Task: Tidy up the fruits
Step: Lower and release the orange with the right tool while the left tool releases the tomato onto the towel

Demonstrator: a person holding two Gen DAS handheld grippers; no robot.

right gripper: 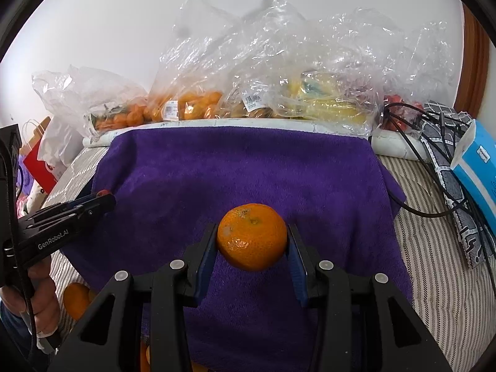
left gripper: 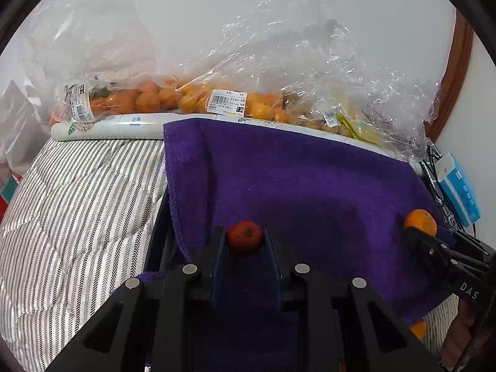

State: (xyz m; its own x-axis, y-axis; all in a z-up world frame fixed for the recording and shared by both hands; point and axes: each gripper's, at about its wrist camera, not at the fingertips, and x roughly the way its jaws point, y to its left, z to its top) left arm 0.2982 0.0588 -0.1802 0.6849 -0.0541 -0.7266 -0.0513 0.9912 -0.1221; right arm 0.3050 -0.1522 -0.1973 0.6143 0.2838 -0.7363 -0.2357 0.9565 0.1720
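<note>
My left gripper (left gripper: 245,237) is shut on a small red fruit (left gripper: 245,238), held just above the purple towel (left gripper: 310,179). In the right wrist view that gripper (right gripper: 104,197) reaches in from the left, a sliver of red showing at its tip. My right gripper (right gripper: 251,237) is shut on an orange mandarin (right gripper: 251,237) over the towel (right gripper: 248,161). The left wrist view shows the mandarin (left gripper: 420,221) and right gripper (left gripper: 418,234) at the right edge. Clear plastic bags of orange fruit (left gripper: 173,97) lie behind the towel, along the wall.
A bag of yellow fruit (right gripper: 319,99) lies at the back right. Black cables (right gripper: 431,155) and a blue box (right gripper: 479,167) sit right of the towel. Loose mandarins (right gripper: 76,299) lie at the lower left beside a hand (right gripper: 43,291). The striped bedcover (left gripper: 71,204) spreads left.
</note>
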